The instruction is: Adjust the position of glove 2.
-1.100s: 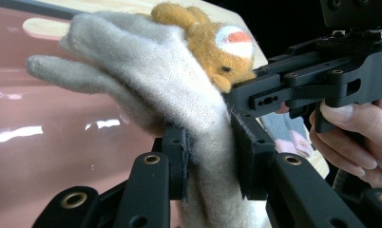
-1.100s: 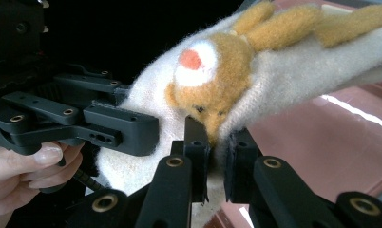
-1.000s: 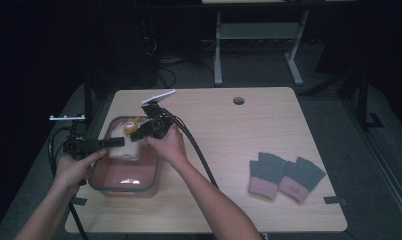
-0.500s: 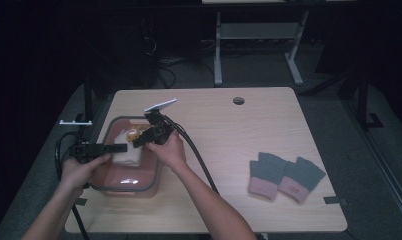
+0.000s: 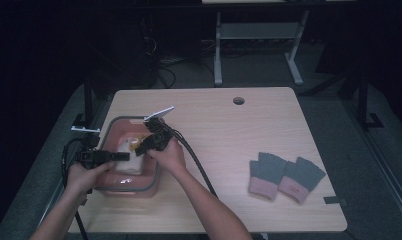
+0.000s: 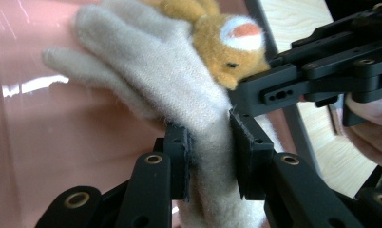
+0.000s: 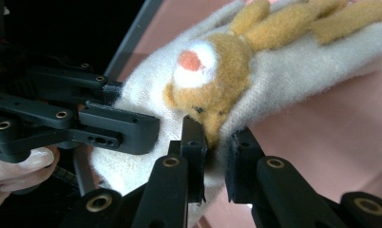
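With both grippers pinching the glove (image 6: 179, 90), left (image 6: 210, 142) clamped, right (image 7: 216, 142) easing open, lower it flat into the bin (image 5: 109, 182) at table's 9 o'clock.

Cream fuzzy glove (image 6: 179, 90) with orange plush animal, over pink container (image 5: 114, 185)

A pale wooden table (image 5: 249, 125) with a round cable hole (image 5: 238, 101) is standing on grey floor (image 5: 339, 115); behind it, a white-legged table frame (image 5: 259, 35) is receding into darkness
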Available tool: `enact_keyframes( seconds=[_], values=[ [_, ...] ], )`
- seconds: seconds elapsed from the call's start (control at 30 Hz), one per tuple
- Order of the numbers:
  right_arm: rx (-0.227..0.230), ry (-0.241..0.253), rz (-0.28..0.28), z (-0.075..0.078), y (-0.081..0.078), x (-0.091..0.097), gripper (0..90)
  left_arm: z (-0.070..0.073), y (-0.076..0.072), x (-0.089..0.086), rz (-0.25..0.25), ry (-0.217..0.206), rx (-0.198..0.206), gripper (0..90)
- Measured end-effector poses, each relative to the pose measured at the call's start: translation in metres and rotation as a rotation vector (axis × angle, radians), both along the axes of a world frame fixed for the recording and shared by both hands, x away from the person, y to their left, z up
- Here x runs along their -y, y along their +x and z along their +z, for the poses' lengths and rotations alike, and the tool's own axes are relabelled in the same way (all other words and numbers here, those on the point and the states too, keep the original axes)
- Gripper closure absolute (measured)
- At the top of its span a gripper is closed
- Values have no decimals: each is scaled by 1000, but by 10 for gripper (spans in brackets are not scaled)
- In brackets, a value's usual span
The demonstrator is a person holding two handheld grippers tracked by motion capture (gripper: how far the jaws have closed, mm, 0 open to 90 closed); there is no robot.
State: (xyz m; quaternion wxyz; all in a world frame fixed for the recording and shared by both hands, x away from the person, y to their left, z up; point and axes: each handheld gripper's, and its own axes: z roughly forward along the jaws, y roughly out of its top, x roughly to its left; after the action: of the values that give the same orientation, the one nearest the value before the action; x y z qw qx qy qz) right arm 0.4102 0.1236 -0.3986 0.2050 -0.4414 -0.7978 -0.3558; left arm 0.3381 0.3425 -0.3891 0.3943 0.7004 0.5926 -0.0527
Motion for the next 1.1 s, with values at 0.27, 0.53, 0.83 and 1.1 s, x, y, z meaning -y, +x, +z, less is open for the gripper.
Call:
enact_keyframes(
  seconds=[0.27,0.53,0.83,1.1],
  values=[
    [8,-61,27,3,-1,3,715,-7,1,4,-20,81,-21,702],
    [39,-95,37,11,-3,10,680,-9,2,13,-39,168,-46,700],
    [66,-61,22,22,-6,22,679,-9,1,20,-50,232,-62,642],
    [85,-33,17,31,-12,37,675,12,5,19,-33,305,-24,595]
  ],
)
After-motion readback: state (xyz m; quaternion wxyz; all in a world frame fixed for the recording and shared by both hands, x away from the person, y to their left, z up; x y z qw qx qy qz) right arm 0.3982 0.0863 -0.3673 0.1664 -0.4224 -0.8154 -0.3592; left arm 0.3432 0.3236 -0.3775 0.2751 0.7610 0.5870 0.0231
